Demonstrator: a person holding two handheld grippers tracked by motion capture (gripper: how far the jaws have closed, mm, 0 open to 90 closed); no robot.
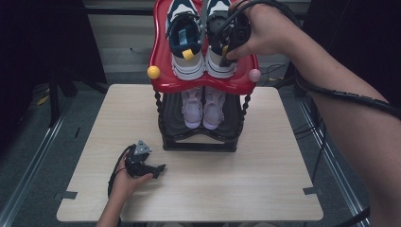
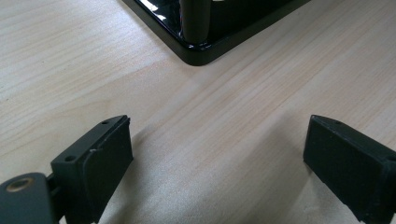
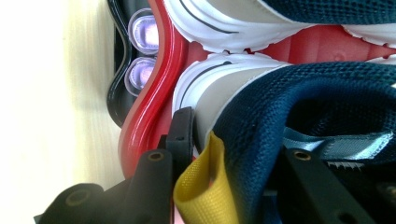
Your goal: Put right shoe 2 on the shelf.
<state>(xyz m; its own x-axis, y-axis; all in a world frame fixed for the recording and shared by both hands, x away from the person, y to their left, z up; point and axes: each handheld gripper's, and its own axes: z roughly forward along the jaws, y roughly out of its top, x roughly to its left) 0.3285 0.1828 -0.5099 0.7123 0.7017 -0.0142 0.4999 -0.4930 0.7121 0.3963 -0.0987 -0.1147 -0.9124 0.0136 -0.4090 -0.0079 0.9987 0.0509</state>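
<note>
1. Right tongs sit at the heel of the right-hand sneaker on the red top shelf of the shoe rack.
2. In the right gripper view, one jaw is outside the heel and the other inside the collar, with the heel wall and yellow pull tab between them. Cannot tell whether the pads press on it or have let go.
3. That sneaker rests on the red shelf, heel toward the person, just beside its pair, the left-hand sneaker, which also has a yellow tab.
4. A pair of pale pink shoes stands on the lower black shelf.
5. Left tongs lie low on the surface, near the rack's front left corner, jaws spread wide, nothing between them.
6. Left gripper view: bare wood between the jaws, the rack's black base corner ahead.
</note>
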